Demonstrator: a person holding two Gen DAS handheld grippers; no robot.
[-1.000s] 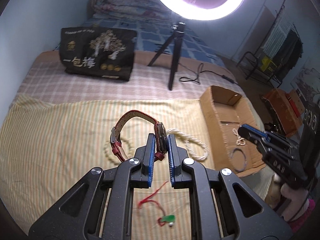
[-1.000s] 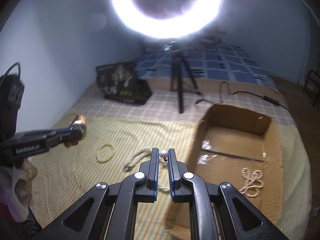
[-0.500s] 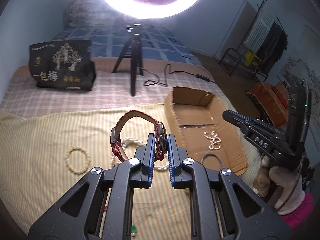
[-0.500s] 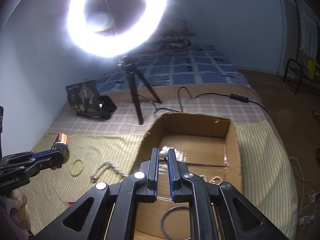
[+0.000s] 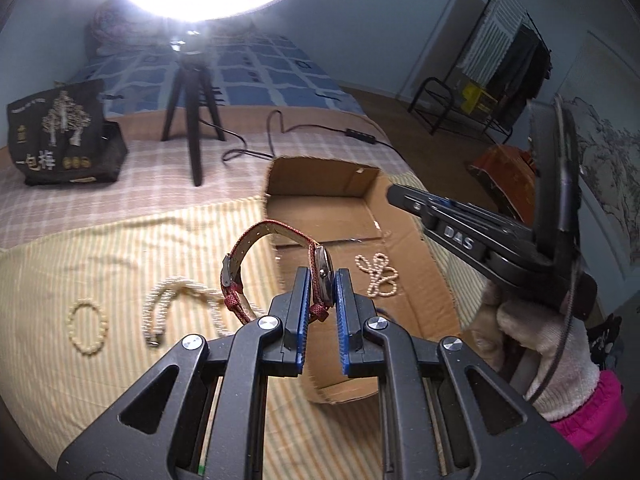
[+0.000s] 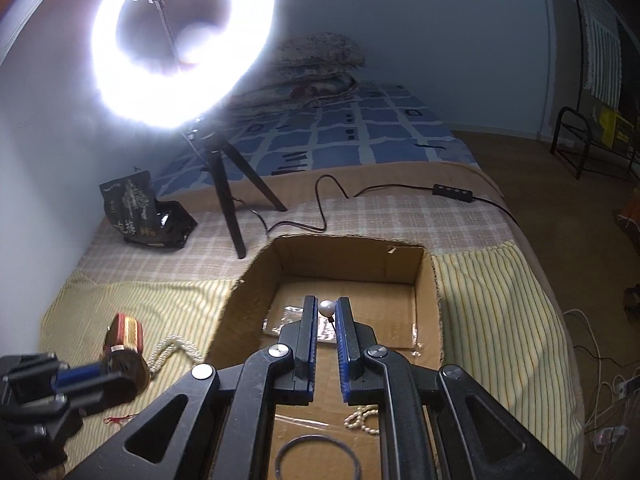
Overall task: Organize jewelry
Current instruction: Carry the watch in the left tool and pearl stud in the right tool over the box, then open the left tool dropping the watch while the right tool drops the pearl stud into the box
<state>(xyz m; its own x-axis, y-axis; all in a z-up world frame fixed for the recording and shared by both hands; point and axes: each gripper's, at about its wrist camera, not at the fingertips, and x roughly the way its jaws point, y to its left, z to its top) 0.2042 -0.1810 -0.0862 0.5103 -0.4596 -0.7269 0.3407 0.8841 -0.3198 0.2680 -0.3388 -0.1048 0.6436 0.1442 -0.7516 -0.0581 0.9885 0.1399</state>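
Over the cardboard box, your right gripper pinches a pearl ready to drop, while your left gripper, clamping the watch, likely follows.

"DAS" stands on the right gripper; "一包梅" on the black bag.

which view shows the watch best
The left wrist view. There the watch sits edge-on between the left gripper fingers, its red strap arching up and left in full. The right wrist view shows only its gold case and a bit of strap at the frame's left edge, slightly blurred.
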